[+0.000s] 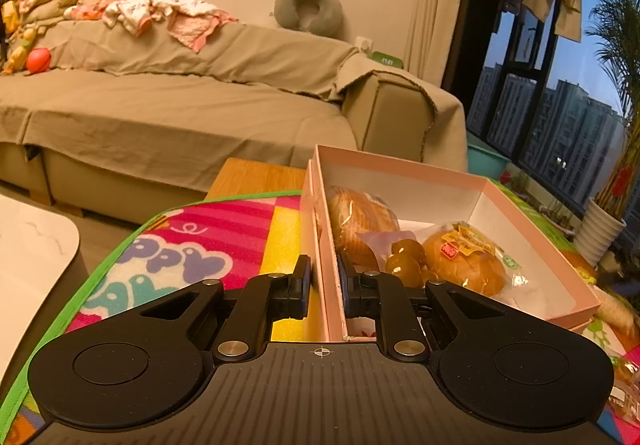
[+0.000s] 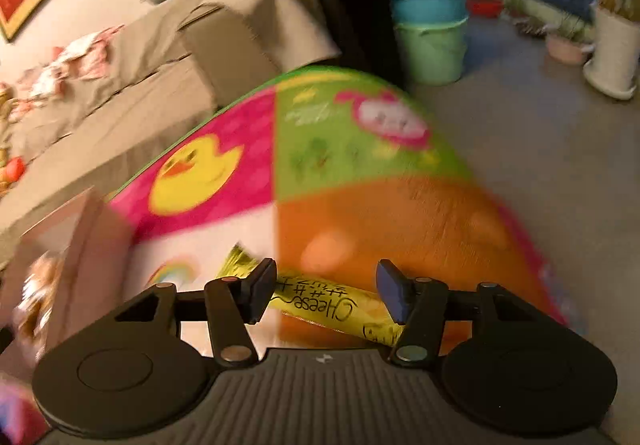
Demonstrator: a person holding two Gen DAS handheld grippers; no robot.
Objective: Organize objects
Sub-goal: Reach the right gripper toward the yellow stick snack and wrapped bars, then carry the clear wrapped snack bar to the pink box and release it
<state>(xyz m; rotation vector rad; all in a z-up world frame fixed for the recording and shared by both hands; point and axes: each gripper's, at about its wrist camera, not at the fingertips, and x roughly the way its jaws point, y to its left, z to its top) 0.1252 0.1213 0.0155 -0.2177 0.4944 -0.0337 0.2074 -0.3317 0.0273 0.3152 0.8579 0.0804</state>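
A pink cardboard box (image 1: 400, 165) sits on the colourful play mat (image 1: 208, 237). It holds a wrapped loaf (image 1: 362, 221), a wrapped round bun (image 1: 464, 265) and a pack of green fruits (image 1: 406, 257). My left gripper (image 1: 324, 277) is shut on the box's near left wall, one finger inside and one outside. In the right wrist view, my right gripper (image 2: 326, 285) is shut on a yellow "Cheese" snack packet (image 2: 320, 305) lying crosswise between its pads, above the mat (image 2: 360, 213). The packet is sharp while the background is blurred. The pink box (image 2: 88, 229) shows at the left edge.
A beige covered sofa (image 1: 180, 117) with clothes and a grey ring cushion stands behind the mat. A white table corner (image 1: 32, 245) is at the left. Two stacked buckets (image 2: 432, 37) and a white plant pot (image 2: 612, 53) stand on the floor near the window.
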